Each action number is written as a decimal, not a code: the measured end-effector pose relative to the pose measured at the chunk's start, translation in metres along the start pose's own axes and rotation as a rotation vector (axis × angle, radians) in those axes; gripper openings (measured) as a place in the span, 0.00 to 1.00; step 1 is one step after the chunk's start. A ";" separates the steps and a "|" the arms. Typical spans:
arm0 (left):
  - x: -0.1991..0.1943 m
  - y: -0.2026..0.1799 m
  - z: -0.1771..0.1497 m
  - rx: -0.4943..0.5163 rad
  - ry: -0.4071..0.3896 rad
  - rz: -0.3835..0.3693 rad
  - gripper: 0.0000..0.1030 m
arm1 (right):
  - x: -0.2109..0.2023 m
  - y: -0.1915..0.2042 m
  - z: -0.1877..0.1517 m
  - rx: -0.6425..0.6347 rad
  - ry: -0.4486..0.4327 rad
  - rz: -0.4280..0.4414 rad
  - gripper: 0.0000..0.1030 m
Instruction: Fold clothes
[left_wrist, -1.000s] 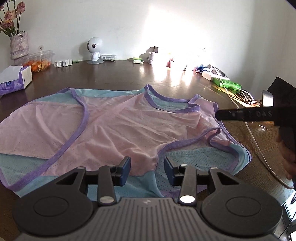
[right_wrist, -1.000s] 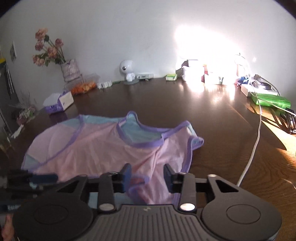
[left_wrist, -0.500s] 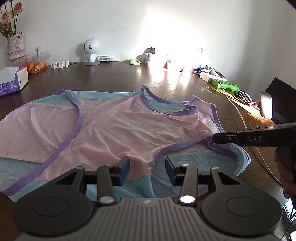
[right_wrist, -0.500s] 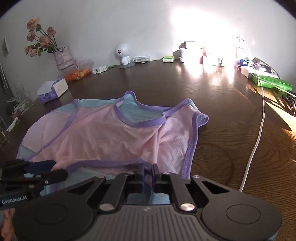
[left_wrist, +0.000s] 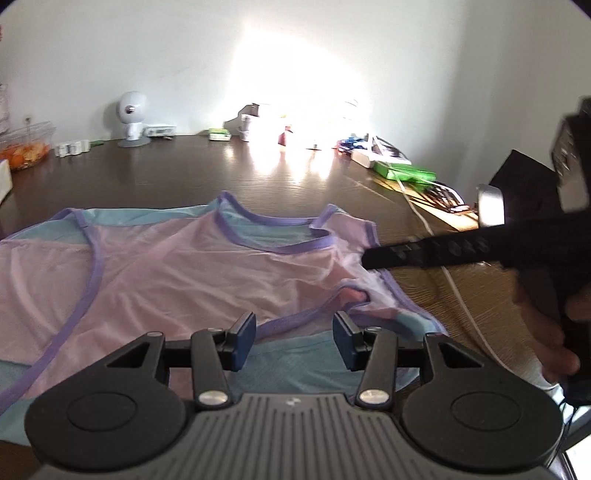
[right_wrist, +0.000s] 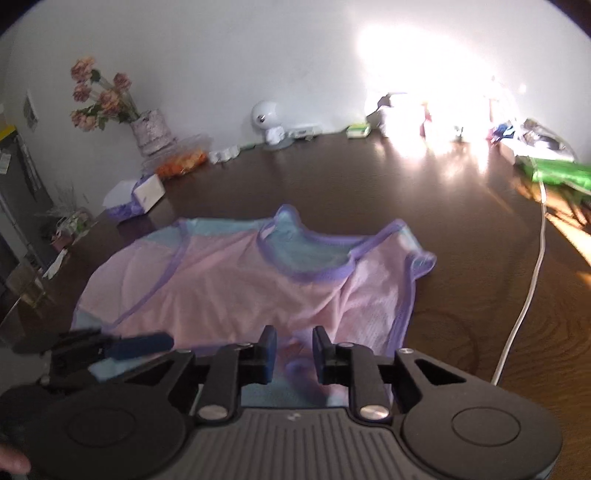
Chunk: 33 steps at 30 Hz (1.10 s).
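A pink sleeveless shirt (left_wrist: 184, 273) with purple trim and light blue lining lies spread on the dark wooden table (left_wrist: 258, 177). My left gripper (left_wrist: 294, 339) hovers open over its near hem, nothing between the fingers. My right gripper (right_wrist: 294, 354) is at the shirt's (right_wrist: 240, 288) right armhole. Its fingers stand partly apart, with a bunch of purple-edged fabric between them. From the left wrist view the right gripper (left_wrist: 367, 258) reaches in from the right, and the cloth under its tip is rumpled and raised. The left gripper's fingers (right_wrist: 140, 344) show at lower left in the right wrist view.
A white cable (right_wrist: 532, 280) runs along the table right of the shirt. A tissue box (right_wrist: 136, 199), a flower vase (right_wrist: 151, 129), a tub of orange food (left_wrist: 26, 147), a small white figure (left_wrist: 131, 114) and a green box (left_wrist: 402, 171) line the far and side edges. A hand (left_wrist: 546, 332) holds the right gripper.
The right gripper shut on the armhole edge, then moved up and inward over the shirt; its fingers now stand partly apart. The left gripper stayed open and shifted slightly forward.
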<state>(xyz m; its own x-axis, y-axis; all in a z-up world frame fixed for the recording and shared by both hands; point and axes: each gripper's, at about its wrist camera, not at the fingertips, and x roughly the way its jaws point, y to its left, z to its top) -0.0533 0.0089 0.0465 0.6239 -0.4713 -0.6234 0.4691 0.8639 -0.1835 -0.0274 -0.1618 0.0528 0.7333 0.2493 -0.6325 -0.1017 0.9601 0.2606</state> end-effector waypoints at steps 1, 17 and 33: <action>0.007 -0.005 0.005 -0.015 0.030 -0.031 0.46 | 0.009 -0.007 0.010 0.017 0.016 0.004 0.22; 0.063 -0.008 0.018 -0.346 0.095 -0.052 0.17 | 0.066 -0.006 0.057 -0.314 0.208 0.129 0.29; 0.036 -0.024 0.001 -0.290 0.001 -0.035 0.27 | 0.066 -0.036 0.052 -0.130 0.142 0.029 0.09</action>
<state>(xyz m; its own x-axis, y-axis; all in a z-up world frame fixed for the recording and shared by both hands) -0.0414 -0.0289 0.0295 0.6101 -0.5016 -0.6134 0.2916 0.8619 -0.4148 0.0600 -0.1869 0.0396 0.6273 0.2841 -0.7251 -0.2144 0.9581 0.1900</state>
